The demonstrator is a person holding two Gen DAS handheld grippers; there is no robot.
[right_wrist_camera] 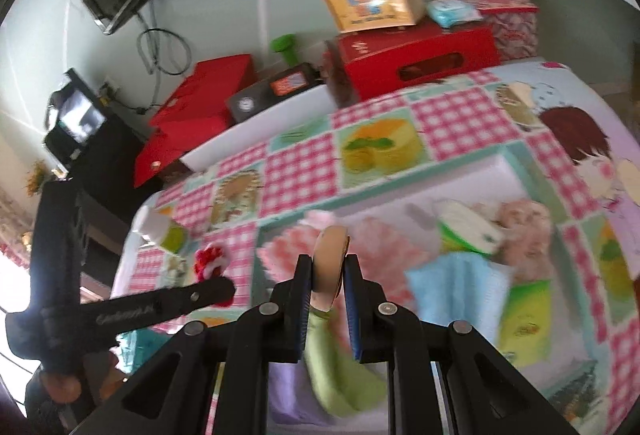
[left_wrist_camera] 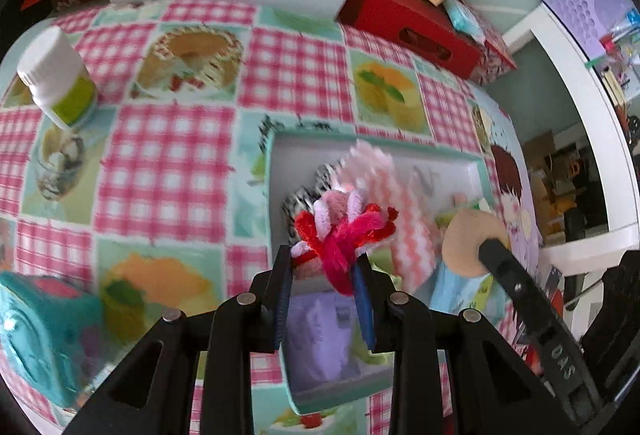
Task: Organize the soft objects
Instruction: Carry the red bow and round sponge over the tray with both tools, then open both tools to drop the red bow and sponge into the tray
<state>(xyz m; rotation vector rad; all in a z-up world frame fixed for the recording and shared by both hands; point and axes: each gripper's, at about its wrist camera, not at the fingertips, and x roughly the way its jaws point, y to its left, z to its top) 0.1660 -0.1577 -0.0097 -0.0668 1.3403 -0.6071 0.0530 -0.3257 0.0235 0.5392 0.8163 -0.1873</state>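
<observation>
— Two grippers, each closed on one item, over one shallow white tray [left_wrist_camera: 476, 171] on a checked tablecloth [left_wrist_camera: 168, 163]. How many things are in play?

— One bundle of red, pink and white pipe cleaners [left_wrist_camera: 344, 231], pinched between the blue pads of the left gripper [left_wrist_camera: 325, 263]; one tan round puff [right_wrist_camera: 330, 259], clamped edge-on in the right gripper [right_wrist_camera: 327, 275]. Both hang above the tray.

— And inside the tray?

— One pink zigzag cloth [left_wrist_camera: 404, 203], one lilac cloth [left_wrist_camera: 320, 339], one light blue cloth [right_wrist_camera: 456, 291], at least one green cloth [right_wrist_camera: 336, 367] directly below the puff. Blur makes a firmer count impossible.

— What does the right wrist camera catch that the left misses?

— One fluffy beige toy [right_wrist_camera: 524, 231] at the tray's far side, and one small screen [right_wrist_camera: 76, 119] off the table's left end. It also shows the left gripper from the side, the pipe cleaners at its tip.

— And the left camera alone?

— One teal object [left_wrist_camera: 44, 331] at the near left edge, too blurred to name. One white bottle with a green label [left_wrist_camera: 60, 79] and two red boxes [left_wrist_camera: 408, 27] appear in both views.
</observation>
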